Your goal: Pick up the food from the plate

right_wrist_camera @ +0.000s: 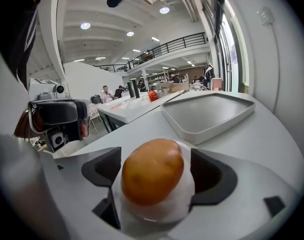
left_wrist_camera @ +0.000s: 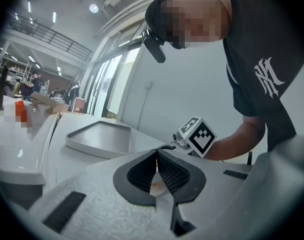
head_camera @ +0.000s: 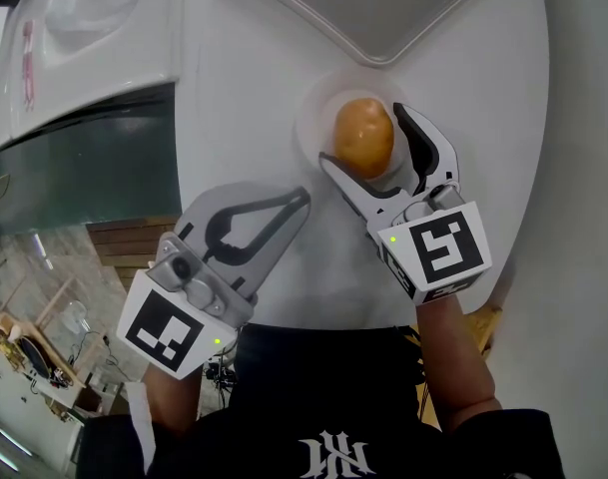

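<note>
An orange-brown rounded piece of food (head_camera: 363, 136) sits on a small white plate (head_camera: 311, 118) on the white table. My right gripper (head_camera: 362, 135) straddles it, one jaw on either side at the food's height. In the right gripper view the food (right_wrist_camera: 152, 176) fills the space between the dark pads, with a sliver of plate (right_wrist_camera: 189, 185) showing beside the right pad, so the jaws stand open around it. My left gripper (head_camera: 302, 200) hovers low over the table to the left of the plate, shut with nothing in it; its pads (left_wrist_camera: 164, 169) meet at the tips.
A grey rimmed tray (head_camera: 383, 13) lies just beyond the plate, also seen as the tray (right_wrist_camera: 206, 114) in the right gripper view. A white curved unit (head_camera: 84, 28) borders the table's left side. The table's near edge (head_camera: 313, 322) runs right under both grippers.
</note>
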`<move>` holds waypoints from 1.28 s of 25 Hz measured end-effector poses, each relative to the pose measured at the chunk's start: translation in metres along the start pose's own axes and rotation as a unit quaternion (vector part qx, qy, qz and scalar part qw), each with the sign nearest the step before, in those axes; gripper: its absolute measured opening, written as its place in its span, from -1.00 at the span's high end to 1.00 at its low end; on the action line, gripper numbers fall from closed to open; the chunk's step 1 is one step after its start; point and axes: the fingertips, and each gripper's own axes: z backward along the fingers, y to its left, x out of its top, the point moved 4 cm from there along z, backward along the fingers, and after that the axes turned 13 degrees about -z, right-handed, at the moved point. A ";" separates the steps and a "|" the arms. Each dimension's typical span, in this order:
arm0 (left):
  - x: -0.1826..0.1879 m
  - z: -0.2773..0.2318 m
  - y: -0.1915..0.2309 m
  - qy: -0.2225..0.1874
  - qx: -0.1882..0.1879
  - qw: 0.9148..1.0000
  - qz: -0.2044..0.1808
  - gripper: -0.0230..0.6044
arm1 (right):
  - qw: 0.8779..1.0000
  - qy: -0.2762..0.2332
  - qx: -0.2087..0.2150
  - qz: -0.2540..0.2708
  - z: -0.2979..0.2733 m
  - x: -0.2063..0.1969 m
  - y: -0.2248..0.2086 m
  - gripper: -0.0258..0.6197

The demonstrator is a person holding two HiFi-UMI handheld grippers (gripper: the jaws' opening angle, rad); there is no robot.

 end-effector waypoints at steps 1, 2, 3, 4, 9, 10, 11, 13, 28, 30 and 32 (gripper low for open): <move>-0.001 -0.001 0.001 -0.001 0.001 1.000 0.000 0.89 | 1.000 0.005 -0.001 0.002 -0.002 -0.002 0.000 -0.27; -0.001 -0.002 0.001 -0.001 0.001 1.000 -0.001 0.89 | 1.000 0.010 -0.001 0.004 -0.003 -0.003 0.001 -0.27; -0.002 -0.003 0.001 0.000 -0.001 1.000 -0.002 0.89 | 1.000 0.013 -0.001 0.005 -0.004 -0.004 0.001 -0.27; -0.005 -0.005 0.001 0.002 -0.003 1.000 -0.002 0.89 | 1.000 0.015 -0.001 0.005 -0.007 -0.006 0.000 -0.27; -0.027 -0.007 0.015 0.003 -0.007 1.000 0.001 0.89 | 1.000 0.016 0.000 0.007 -0.035 -0.013 -0.005 -0.26; -0.025 -0.007 0.012 0.001 -0.007 1.000 0.001 0.89 | 1.000 0.016 0.000 0.008 -0.032 -0.013 -0.005 -0.26; -0.021 -0.007 0.008 -0.001 -0.007 1.000 0.001 0.89 | 1.000 0.016 -0.001 0.009 -0.027 -0.013 -0.005 -0.26; -0.016 -0.005 0.001 -0.005 -0.005 1.000 0.001 0.89 | 1.000 0.013 -0.001 0.013 -0.017 -0.012 -0.004 -0.26; 0.001 0.065 -0.057 -0.046 0.011 0.998 0.028 0.89 | 0.991 -0.113 -0.011 0.075 0.084 0.025 0.072 -0.26; 0.008 0.080 -0.076 -0.055 0.007 0.998 0.017 0.89 | 0.987 -0.134 -0.011 0.084 0.105 0.024 0.090 -0.26; 0.013 0.095 -0.094 -0.062 0.004 0.998 0.014 0.89 | 0.984 -0.151 -0.013 0.093 0.125 0.020 0.108 -0.26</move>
